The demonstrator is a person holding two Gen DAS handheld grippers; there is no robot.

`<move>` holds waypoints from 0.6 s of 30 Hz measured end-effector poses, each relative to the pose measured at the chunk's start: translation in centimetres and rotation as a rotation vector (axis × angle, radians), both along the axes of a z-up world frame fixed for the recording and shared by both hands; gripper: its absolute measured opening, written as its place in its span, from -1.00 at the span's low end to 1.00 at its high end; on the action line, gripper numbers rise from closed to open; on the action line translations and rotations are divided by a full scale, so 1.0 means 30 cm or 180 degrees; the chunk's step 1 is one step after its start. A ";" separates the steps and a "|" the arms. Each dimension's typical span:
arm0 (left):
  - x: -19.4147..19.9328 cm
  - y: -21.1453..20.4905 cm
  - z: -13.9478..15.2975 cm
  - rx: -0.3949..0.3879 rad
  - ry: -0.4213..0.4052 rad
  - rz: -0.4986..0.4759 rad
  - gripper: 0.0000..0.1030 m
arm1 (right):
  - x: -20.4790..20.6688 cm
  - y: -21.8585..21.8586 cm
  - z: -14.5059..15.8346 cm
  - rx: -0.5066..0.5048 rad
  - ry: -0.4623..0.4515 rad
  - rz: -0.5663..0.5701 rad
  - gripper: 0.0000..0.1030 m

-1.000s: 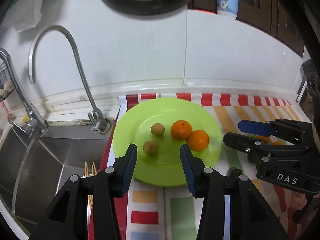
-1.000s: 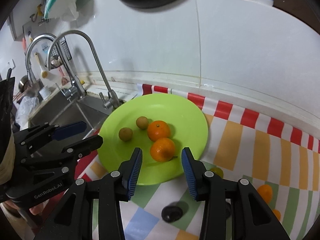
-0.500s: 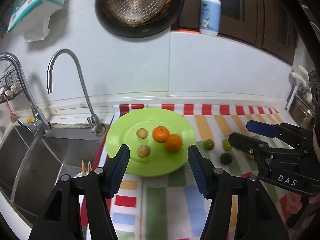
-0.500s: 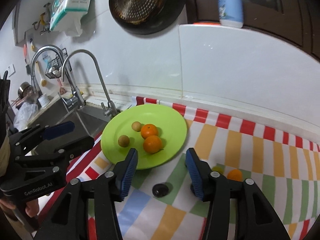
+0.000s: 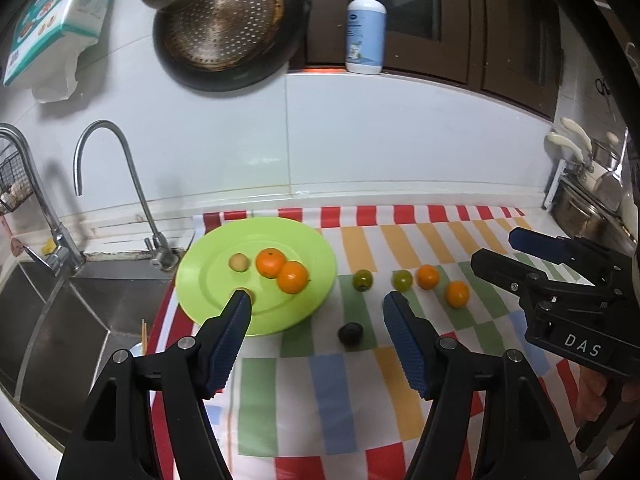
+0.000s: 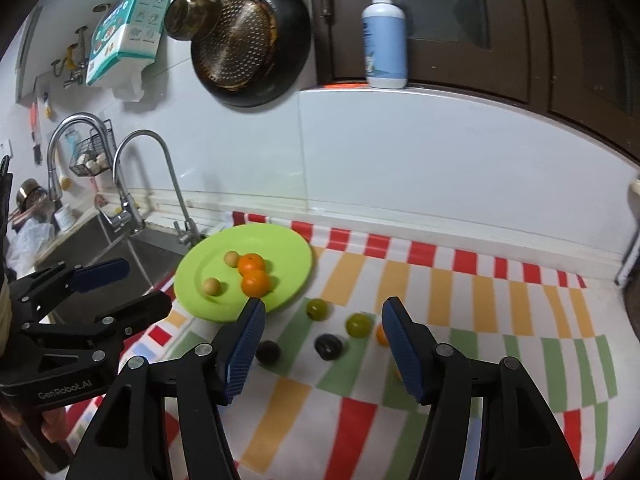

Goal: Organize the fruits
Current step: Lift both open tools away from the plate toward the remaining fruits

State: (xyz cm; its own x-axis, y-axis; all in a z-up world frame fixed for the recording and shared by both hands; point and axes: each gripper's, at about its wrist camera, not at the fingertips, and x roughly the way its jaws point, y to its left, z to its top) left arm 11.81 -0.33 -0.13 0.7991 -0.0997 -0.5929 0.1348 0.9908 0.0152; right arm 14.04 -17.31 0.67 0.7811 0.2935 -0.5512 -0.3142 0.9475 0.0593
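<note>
While both pairs of tongs hang spread and hold nothing, the left gripper hovers over the striped, multicoloured mat with a dark round fruit between its blue-padded fingers. The right gripper hangs above 2 dark fruits on the same mat. Just beyond lie 2 green round fruits and 2 small oranges, all loose on the cloth. Left of them sits the round lime-green plate, carrying 2 oranges that touch each other and 2 small tan fruits. Further left is the steel sink with its curved tap; on the wall behind hangs a dark pan.
</note>
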 end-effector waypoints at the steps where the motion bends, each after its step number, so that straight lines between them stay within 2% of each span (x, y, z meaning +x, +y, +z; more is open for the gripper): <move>1: -0.003 -0.008 -0.003 0.0005 -0.0008 -0.0007 0.31 | -0.008 -0.012 -0.003 -0.0004 0.0002 -0.0038 0.20; 8: -0.008 -0.063 -0.042 0.0049 0.0029 -0.0079 0.34 | -0.031 -0.087 -0.040 -0.0007 0.0121 -0.0240 0.20; 18: 0.045 -0.108 -0.133 0.0128 0.0279 -0.0140 0.34 | -0.011 -0.139 -0.109 -0.0030 0.0330 -0.0424 0.20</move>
State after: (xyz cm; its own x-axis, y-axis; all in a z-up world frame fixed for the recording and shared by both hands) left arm 13.16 -3.56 -4.12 0.7394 -0.1082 -0.6645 0.1806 0.9827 0.0411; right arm 13.72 -21.49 -2.61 0.7515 0.1856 -0.6331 -0.1784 0.9810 0.0759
